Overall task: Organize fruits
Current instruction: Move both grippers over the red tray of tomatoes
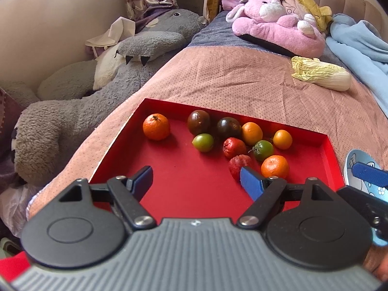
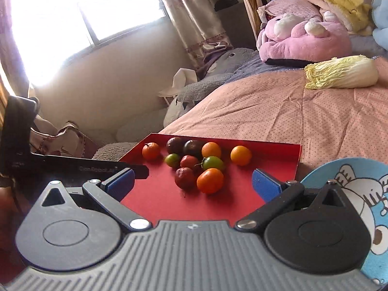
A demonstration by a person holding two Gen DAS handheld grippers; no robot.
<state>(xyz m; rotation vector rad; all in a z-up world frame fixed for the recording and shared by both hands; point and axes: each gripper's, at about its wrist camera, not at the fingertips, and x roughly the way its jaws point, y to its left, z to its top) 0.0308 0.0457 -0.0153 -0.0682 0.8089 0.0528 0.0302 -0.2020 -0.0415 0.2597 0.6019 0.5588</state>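
both claws, left (image 1: 196, 178) and right (image 2: 192, 181), gape empty over the red tray (image 1: 169, 189) on the bed; fruits (image 1: 232, 140) clustered at its far side, plate (image 2: 351, 194) right, likely the sorting target.

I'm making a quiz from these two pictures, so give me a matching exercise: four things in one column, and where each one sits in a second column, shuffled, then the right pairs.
Things:
1. cabbage
2. lone tangerine
3. blue plate
4. pink plush

Places:
A. far left of the red tray, apart from the other fruit
B. beside the tray's right edge
C. on the pink bedspread, beyond the tray
D. at the head of the bed, past the cabbage

Pairs: 1-C, 2-A, 3-B, 4-D
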